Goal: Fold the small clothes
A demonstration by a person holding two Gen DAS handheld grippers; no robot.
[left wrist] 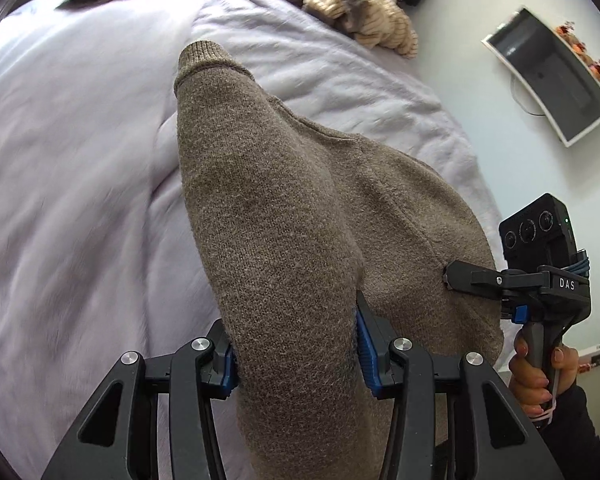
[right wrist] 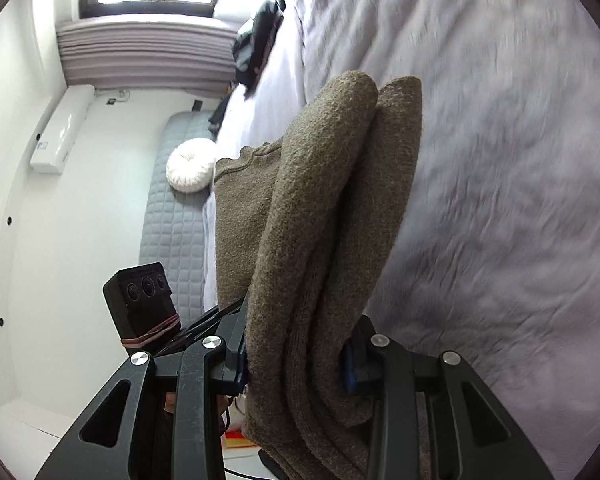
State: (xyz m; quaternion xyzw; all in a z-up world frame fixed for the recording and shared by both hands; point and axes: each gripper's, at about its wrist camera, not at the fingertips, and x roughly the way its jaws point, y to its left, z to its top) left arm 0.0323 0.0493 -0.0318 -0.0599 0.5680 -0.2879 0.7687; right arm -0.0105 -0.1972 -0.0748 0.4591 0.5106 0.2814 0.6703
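From the left wrist: the left gripper [left wrist: 296, 356] has its fingers clamped on a thick fold of the brown sweater [left wrist: 284, 208], blue pads pressed in from both sides. The knit runs straight out ahead of the fingers, long axis pointing away, and ends in a ribbed cuff [left wrist: 200, 56] at the far tip, so that looks like a sleeve. The sweater is held up over the bed [left wrist: 80, 160], not lying flat on it. Off to the right the right gripper [left wrist: 452, 276] bites the sweater's side edge, a hand [left wrist: 536, 372] on its handle. A tan striped garment [left wrist: 364, 12] sits near the bed's far edge.

From the right wrist: the fingers here are closed on several stacked layers of sweater [right wrist: 324, 240], and the bundle again stretches forward along the fingers, rounded folds at the far end. The bed [right wrist: 500, 200] lies to the right of the cloth, close by. The left gripper's camera block [right wrist: 140, 300] is just to the left.

So both grip the near end and the length points away. I'd say either hand is equally placed; laying it down means swinging the far end toward the bed.
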